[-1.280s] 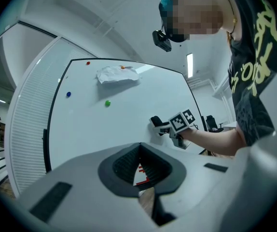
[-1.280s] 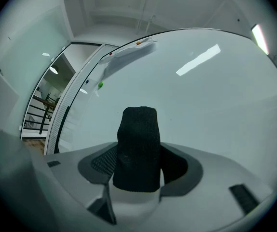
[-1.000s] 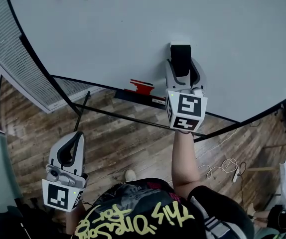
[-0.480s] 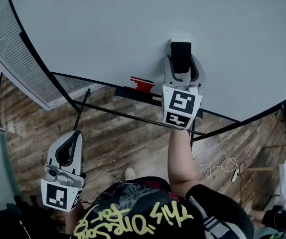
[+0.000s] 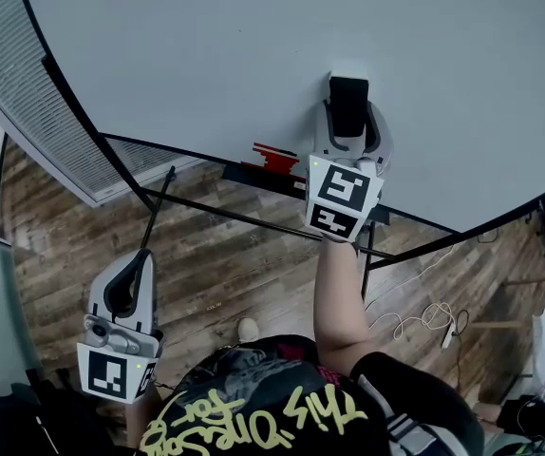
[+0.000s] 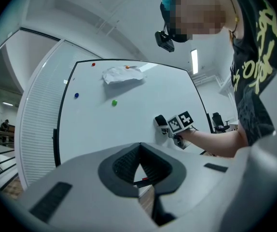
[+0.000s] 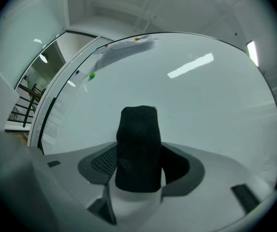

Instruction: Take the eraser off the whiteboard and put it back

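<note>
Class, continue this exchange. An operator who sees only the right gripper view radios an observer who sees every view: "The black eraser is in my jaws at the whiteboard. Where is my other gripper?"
Observer: The left gripper hangs low at the person's left side, over the wooden floor, away from the whiteboard.
Operator: Is it carrying anything?
Observer: No. Its jaws are together with nothing between them.
Operator: What lies below my eraser?
Observer: A red object lies on the ledge under the board, just left of the right gripper.

Right gripper with eraser, perhaps nearer whiteboard
</note>
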### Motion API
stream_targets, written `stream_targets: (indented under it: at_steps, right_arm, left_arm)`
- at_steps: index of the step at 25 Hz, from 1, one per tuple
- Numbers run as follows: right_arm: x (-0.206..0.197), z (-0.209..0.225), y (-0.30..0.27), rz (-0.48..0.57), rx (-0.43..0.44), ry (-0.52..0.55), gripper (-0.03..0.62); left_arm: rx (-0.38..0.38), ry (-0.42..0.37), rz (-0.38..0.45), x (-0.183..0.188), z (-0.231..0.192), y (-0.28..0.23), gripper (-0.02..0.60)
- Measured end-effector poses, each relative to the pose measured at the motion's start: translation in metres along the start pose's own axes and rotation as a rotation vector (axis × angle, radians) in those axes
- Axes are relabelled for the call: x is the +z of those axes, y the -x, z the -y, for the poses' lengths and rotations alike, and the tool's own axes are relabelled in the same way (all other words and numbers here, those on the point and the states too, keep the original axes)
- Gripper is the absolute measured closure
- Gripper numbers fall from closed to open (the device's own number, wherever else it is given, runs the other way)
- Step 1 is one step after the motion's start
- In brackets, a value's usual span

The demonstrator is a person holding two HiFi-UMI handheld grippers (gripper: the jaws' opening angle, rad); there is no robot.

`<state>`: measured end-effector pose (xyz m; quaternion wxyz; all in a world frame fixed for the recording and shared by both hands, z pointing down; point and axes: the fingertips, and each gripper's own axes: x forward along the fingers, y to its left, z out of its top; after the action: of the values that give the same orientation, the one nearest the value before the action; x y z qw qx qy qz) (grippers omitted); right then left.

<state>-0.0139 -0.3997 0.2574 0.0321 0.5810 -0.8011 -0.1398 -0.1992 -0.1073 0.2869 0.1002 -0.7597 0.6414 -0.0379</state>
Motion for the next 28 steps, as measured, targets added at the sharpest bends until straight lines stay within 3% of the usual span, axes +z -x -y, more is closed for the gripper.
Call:
stream_targets:
  at_steps: [8,15,28]
  right_arm:
    - [0.001,0.001,0.001,0.001,-0.011,-0.028,0.338]
    - [0.016,0.003,0.021,0.065,0.007,-0.053,0.338]
    - [0.047,-0.021,0.074,0.150,0.154,-0.097,0.338]
  left_arm:
    - [0.019,-0.001,-0.003,0.002,-0.005,0.009,0.575]
    - [0.006,0.000,0.010,0.006,-0.005,0.014,0.575]
    - [-0.044,-0.001,0.026,0.011,-0.002,0.018,0.575]
